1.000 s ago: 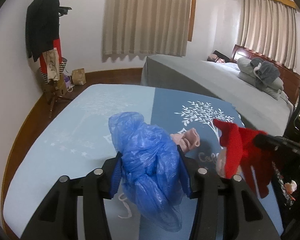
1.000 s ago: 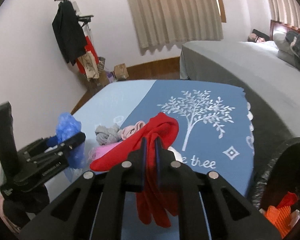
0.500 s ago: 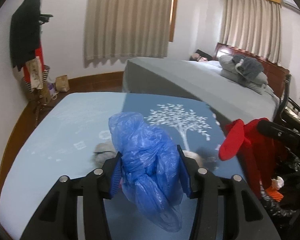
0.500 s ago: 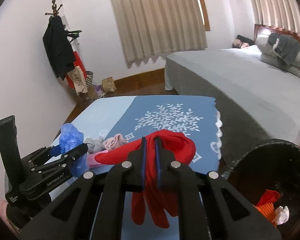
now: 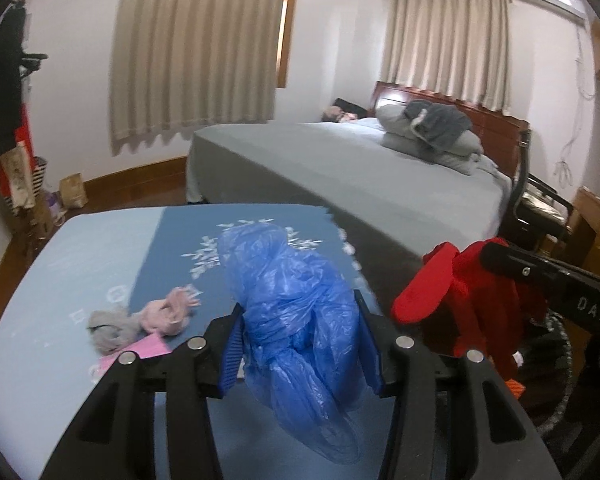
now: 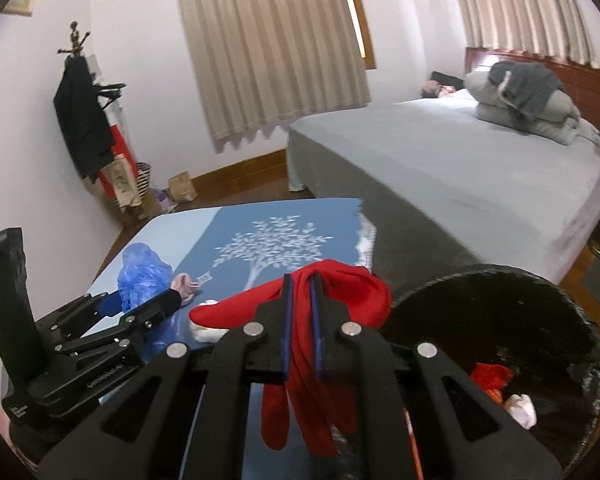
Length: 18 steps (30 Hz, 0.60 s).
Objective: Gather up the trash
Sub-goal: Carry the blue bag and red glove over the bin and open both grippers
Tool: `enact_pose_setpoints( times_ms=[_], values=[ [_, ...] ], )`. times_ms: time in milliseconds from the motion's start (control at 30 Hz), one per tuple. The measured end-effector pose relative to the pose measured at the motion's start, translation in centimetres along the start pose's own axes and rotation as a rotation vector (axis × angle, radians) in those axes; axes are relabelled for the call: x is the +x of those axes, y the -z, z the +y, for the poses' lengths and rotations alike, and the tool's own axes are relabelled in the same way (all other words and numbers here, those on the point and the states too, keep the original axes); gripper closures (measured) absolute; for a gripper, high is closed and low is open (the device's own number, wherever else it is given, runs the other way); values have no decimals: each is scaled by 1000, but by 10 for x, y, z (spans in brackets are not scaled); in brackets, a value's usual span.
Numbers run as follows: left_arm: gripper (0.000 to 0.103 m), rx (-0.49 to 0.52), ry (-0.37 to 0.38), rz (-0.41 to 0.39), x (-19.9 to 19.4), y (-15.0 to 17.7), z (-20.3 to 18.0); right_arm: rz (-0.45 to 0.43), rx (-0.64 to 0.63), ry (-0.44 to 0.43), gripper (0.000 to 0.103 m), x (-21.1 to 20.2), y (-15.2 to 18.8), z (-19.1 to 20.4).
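Only right wrist view shows black bin (image 6: 572, 312) interior: trash inside.

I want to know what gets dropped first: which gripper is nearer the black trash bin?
Right. The right gripper, shut on the red cloth, hangs just beside the black trash bin. The left gripper, holding the blue plastic bag, is over the table, farther from it.

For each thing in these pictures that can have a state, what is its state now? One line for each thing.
left gripper: shut on the blue plastic bag, held above the table.
right gripper: shut on the red cloth, which hangs down.
trash bin: open, some trash inside.
pink cloth: lying on the table, beside the grey cloth.
curtains: drawn shut.
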<state>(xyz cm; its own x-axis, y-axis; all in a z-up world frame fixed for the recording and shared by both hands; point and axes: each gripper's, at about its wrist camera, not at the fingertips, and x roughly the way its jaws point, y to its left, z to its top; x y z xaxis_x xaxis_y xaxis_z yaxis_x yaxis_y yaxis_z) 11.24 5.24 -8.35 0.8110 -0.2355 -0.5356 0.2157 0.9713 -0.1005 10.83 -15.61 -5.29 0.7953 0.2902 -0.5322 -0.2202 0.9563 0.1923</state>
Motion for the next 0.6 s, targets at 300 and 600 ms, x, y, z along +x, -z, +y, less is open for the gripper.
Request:
enact_pose_setpoints(
  times_ms=[300, 600],
  values=[
    [55, 52, 93, -3, 12, -6, -54, -13, 64, 109, 95, -26, 15, -55],
    [55, 89, 174, -3, 27, -9, -108, -12, 121, 219, 95, -48, 33, -105]
  ],
)
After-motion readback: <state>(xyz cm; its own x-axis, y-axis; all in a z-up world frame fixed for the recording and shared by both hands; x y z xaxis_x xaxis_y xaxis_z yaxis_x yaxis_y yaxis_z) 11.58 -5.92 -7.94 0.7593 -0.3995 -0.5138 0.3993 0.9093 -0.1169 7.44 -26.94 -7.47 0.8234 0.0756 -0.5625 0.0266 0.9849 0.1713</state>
